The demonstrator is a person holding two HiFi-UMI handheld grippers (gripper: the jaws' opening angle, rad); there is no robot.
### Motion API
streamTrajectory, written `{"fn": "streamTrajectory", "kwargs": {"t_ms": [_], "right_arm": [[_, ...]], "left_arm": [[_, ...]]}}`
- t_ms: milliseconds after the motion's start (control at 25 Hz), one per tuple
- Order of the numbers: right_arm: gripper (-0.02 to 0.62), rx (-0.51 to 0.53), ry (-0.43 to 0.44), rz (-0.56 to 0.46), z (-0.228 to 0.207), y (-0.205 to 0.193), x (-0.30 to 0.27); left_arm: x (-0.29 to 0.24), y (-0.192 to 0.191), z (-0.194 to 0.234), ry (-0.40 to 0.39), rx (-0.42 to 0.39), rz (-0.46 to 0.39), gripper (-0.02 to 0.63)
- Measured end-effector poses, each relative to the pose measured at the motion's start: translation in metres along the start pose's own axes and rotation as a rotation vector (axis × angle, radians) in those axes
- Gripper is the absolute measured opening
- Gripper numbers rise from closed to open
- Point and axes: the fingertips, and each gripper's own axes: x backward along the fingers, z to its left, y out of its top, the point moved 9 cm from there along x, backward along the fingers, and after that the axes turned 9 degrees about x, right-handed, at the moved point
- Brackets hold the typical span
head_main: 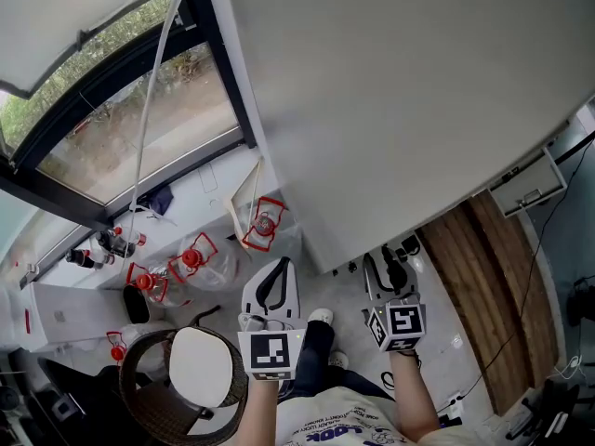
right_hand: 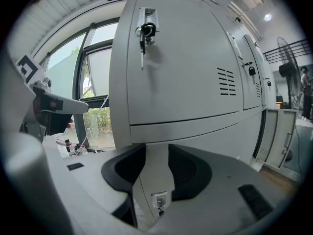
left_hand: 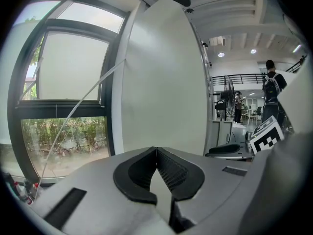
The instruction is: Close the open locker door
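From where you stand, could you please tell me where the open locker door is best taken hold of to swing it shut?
Probably by its free vertical edge. The open locker door juts from the lockers as a thin panel, inner face toward you, so the fingers can straddle that edge from the aisle side. The open right gripper suits.

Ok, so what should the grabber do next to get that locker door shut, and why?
Probably swing the right gripper to the right, toward the open door. Its jaws stand apart with nothing between them, and it faces a closed locker. The open door hangs low at the far right of the row, away from both grippers, so getting closer likely comes first.
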Motion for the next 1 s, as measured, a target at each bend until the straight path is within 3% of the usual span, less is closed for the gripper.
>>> {"fn": "streamTrajectory", "kwargs": {"t_ms": [560, 1000], "right_arm": [[0.146, -0.012, -0.037, -0.023, -0.006, 0.002, 0.022], [0.146, -0.016, -0.171, -0.12, -0.045, 0.017, 0.124]], "left_arm": [[0.012, 0.004, -0.013, -0.014, -0.008, -0.022, 0.005], [0.046, 0.013, -0.089, -0.099, -0.039, -0.082, 0.005]]}}
